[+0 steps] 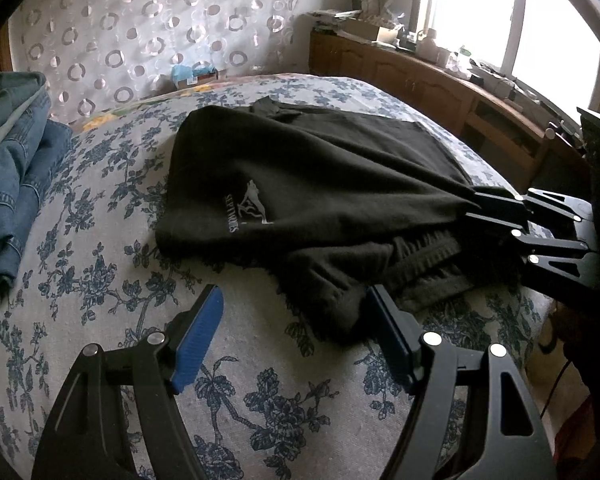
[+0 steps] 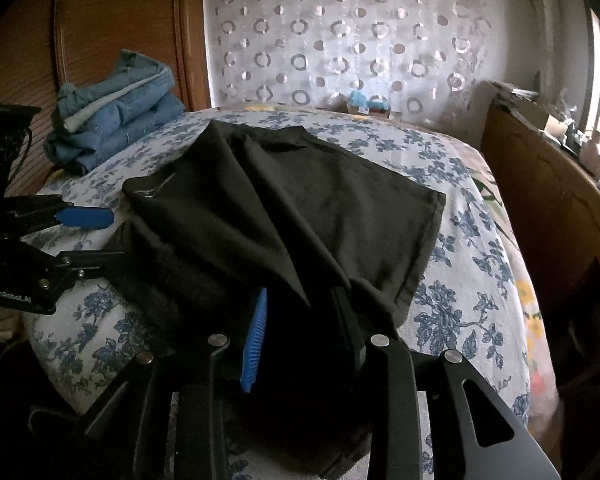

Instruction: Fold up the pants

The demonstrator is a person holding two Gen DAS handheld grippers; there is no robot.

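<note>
Black pants with a white wolf logo lie partly folded on the floral bedspread. My left gripper is open and empty, just in front of the pants' near edge. My right gripper is shut on a fold of the pants at the right side and holds it lifted. In the right wrist view the black fabric drapes over the right gripper and hides one finger; a blue pad shows. The left gripper shows at the left, open.
A stack of folded blue jeans lies at the left of the bed, also seen in the right wrist view. A wooden cabinet with clutter stands under the window at right. A patterned curtain hangs behind the bed.
</note>
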